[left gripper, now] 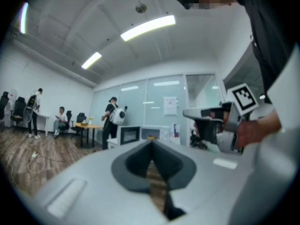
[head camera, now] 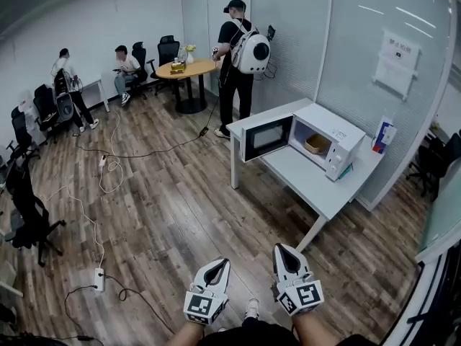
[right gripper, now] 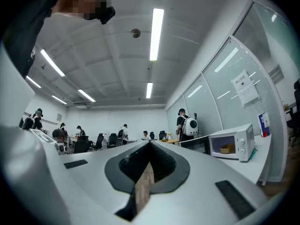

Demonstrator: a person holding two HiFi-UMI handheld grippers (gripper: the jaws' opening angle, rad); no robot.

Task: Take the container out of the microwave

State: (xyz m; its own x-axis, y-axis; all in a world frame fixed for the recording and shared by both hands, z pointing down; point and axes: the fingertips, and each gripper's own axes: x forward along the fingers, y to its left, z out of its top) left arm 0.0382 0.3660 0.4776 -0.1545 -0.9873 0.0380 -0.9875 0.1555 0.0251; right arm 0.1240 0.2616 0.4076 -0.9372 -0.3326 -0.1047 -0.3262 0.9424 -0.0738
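White microwave [head camera: 328,137] stands on the pale surface [head camera: 306,180] with its door [head camera: 266,137] swung open, and the tan container [head camera: 317,145] sits inside the cavity. We hold our left gripper [head camera: 218,264] and right gripper [head camera: 282,251] low over the wood floor [head camera: 166,215], well apart from that surface. Both pairs of fingers [left gripper: 136,162] are clenched together, grasping nothing.

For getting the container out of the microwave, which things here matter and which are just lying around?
Belongs: microwave, its open door, container inside it.
Lying about: floor cable, power strip, round table, black chair.
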